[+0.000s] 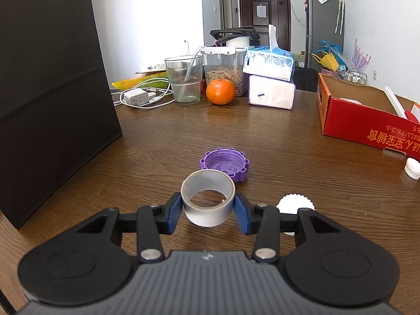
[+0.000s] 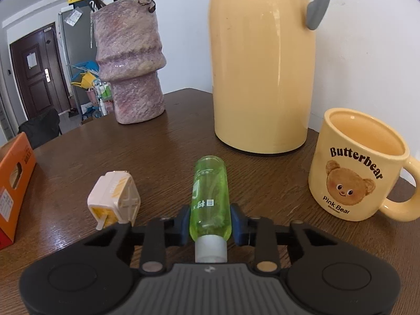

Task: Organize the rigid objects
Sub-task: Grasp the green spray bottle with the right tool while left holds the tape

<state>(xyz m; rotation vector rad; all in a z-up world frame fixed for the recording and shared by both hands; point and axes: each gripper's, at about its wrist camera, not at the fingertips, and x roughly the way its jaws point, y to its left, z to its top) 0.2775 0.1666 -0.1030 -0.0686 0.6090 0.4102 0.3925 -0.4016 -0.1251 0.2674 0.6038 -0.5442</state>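
Starting with the largest, we see the brown wooden table [image 1: 262,136], which carries everything in both views. On its left side stands a tall black box [image 1: 52,92], and near its right edge lies an open red carton [image 1: 367,123]. At the far edge sit a glass [image 1: 184,78], an orange [image 1: 220,91], a stacked pair of tissue packs [image 1: 270,84] and a white charger [image 1: 135,98] with its cable.

From the right wrist view, a yellow jug [image 2: 262,73] stands near the table's far corner, with a pink vase [image 2: 128,63] to its left and a yellow mug [image 2: 359,168] to its right, close to the edge.

Our left gripper [image 1: 208,210] is clamped on a tape roll [image 1: 208,200], its blue pads pressing the roll's two sides; the roll sits near the table's middle with its hole facing up. A purple cap [image 1: 225,163] lies just beyond it, a white cap [image 1: 295,204] just beside the right finger, and another white cap [image 1: 412,168] by the carton.

Our right gripper [image 2: 211,223] is closed on a green bottle [image 2: 211,199], which lies along the fingers with its white cap end toward the camera. A white plug [image 2: 114,200] lies just to its left, apart from it.
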